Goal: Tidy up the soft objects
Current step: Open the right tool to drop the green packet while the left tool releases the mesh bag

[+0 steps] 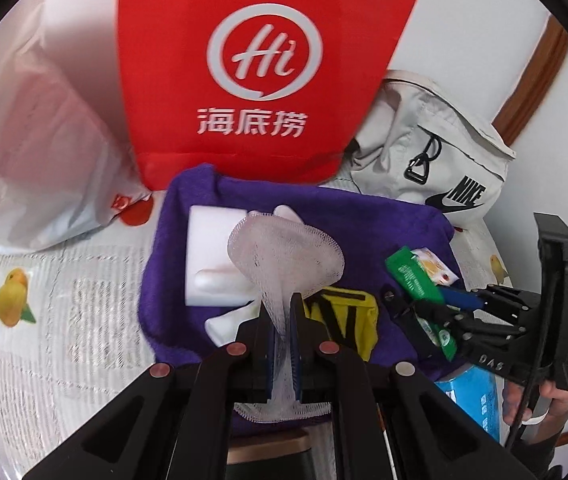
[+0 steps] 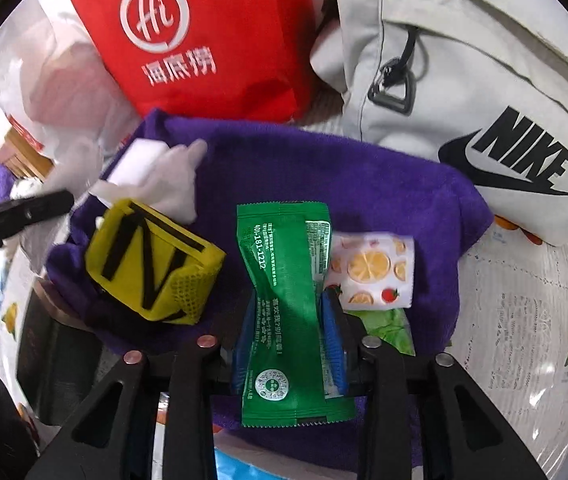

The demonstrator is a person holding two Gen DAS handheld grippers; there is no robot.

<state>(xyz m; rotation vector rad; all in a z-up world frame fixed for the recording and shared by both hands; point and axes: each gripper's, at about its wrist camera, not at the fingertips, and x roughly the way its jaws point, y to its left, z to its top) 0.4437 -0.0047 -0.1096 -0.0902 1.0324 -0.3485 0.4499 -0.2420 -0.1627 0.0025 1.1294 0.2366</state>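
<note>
From the left wrist, the left gripper point(image 1: 284, 320) is closed on a white foam net point(image 1: 284, 252), which fans out above the purple towel point(image 1: 383, 220). On the towel lie a white sponge point(image 1: 208, 256) and a yellow pouch point(image 1: 347, 316). Behind stand a red bag point(image 1: 260, 72) (white "Hi" logo), a plastic bag point(image 1: 44, 140) and a Nike bag point(image 1: 435, 152). The right gripper point(image 1: 435, 304) holds a green packet point(image 1: 413, 276).

From the right wrist, the right gripper point(image 2: 289, 320) is clamped on the green packet point(image 2: 284, 280) over the purple towel point(image 2: 343, 168). A fruit-print packet point(image 2: 375, 268) lies just beside it, the yellow pouch point(image 2: 148, 264) to its left, the sponge point(image 2: 140, 160) farther back. The red bag point(image 2: 204, 40) and Nike bag point(image 2: 483, 80) stand behind.
</note>
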